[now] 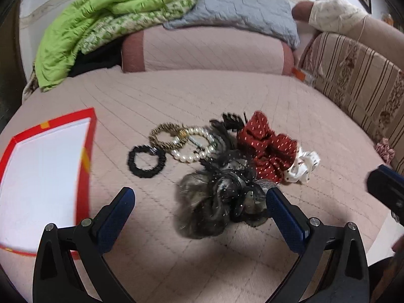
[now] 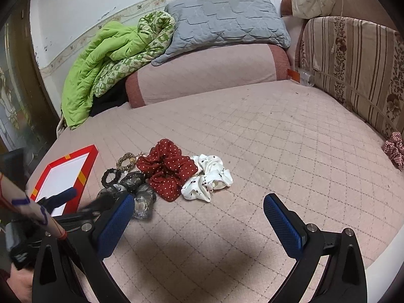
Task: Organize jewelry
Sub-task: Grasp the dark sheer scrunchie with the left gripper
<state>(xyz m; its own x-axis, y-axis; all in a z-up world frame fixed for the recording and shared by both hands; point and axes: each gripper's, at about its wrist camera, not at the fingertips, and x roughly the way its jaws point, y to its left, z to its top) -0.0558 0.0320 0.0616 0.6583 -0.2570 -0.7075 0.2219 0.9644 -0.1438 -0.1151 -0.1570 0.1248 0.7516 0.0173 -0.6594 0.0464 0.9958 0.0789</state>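
Left-wrist view is showing the red box [image 1: 85, 156] lying empty on the bed while the jewelry pile [image 1: 217, 161] is sitting just beside it — nothing sorted yet, seemingly — with left tongs [image 1: 200, 199] and right tongs [image 2: 198, 205] both gaping, gripping nothing.

Both tongs look alike. The left tongs [image 1: 200, 202] have two glossy black plastic arms that widen toward the camera, each with a triangular recess and two round silver screws. The fingers [image 1: 285, 217] wear blue pads with a fine mesh texture. The right tongs [image 2: 198, 208] have the same black arms, silver screws and blue textured pads [image 2: 281, 223].
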